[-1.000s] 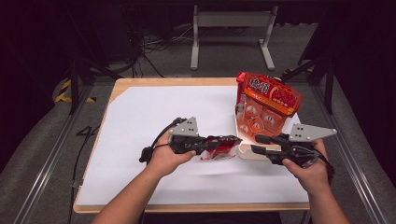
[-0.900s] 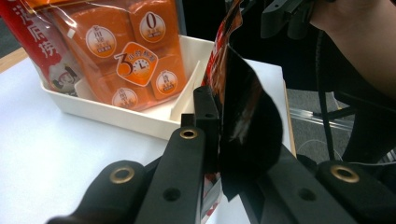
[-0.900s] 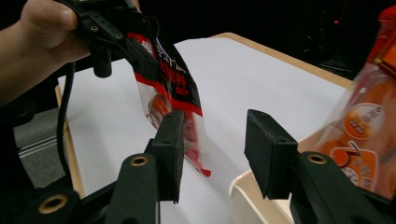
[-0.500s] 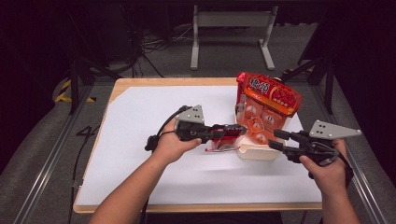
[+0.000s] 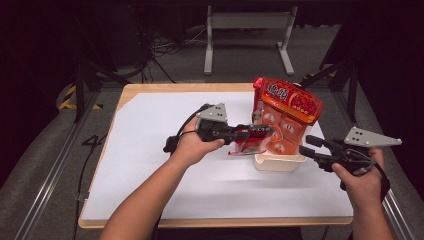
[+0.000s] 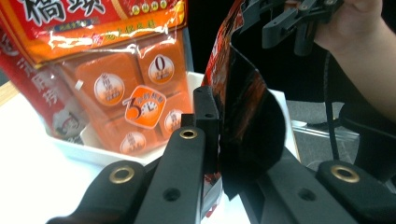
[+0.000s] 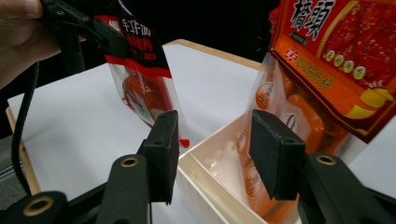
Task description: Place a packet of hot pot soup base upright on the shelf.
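Left hand-held gripper (image 5: pixel 262 133) level, clamped on red sachet (image 5: pixel 248 145) beside white tray (image 5: pixel 278 162), right hand-held gripper (image 5: pixel 312 147) empty, jaws just opening, right of tray.

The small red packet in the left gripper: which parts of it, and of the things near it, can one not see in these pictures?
- Small red packet: left gripper view, its printed face is turned away, dark; the left gripper covers its lower edge.
- Big orange bag: right gripper view, top and right side cut off by the frame.
- White box: high view, its inside is hidden by the bag.
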Demonstrator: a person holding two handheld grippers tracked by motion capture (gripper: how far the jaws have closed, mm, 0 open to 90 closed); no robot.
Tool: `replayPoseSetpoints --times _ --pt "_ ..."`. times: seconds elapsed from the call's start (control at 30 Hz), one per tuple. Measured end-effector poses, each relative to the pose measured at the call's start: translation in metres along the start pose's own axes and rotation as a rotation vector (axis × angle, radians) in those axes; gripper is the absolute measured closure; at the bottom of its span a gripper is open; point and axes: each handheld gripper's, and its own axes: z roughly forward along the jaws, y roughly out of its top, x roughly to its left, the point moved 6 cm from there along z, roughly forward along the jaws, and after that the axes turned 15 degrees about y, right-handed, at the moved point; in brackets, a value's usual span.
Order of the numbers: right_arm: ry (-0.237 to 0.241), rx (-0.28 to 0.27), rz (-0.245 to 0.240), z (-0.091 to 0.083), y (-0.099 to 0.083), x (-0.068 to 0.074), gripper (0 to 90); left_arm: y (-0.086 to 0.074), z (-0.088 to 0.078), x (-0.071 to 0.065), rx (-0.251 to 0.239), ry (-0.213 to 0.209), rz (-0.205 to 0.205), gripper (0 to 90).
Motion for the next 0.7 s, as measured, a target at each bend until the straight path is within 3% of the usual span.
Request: replayPoseSetpoints --times 0.4,0.7 --pt "-0.021 -0.032 -0.003 -0.014 0.003 -0.006 52.4 0.014 0.03 -0.006 0.005 -0.058 0.043 89.7" --pt "-0.057 -0.083 -0.016 -0.033 0.01 -0.006 52.1 0.015 0.051 -0.013 0.011 -0.099 0.028 89.7"
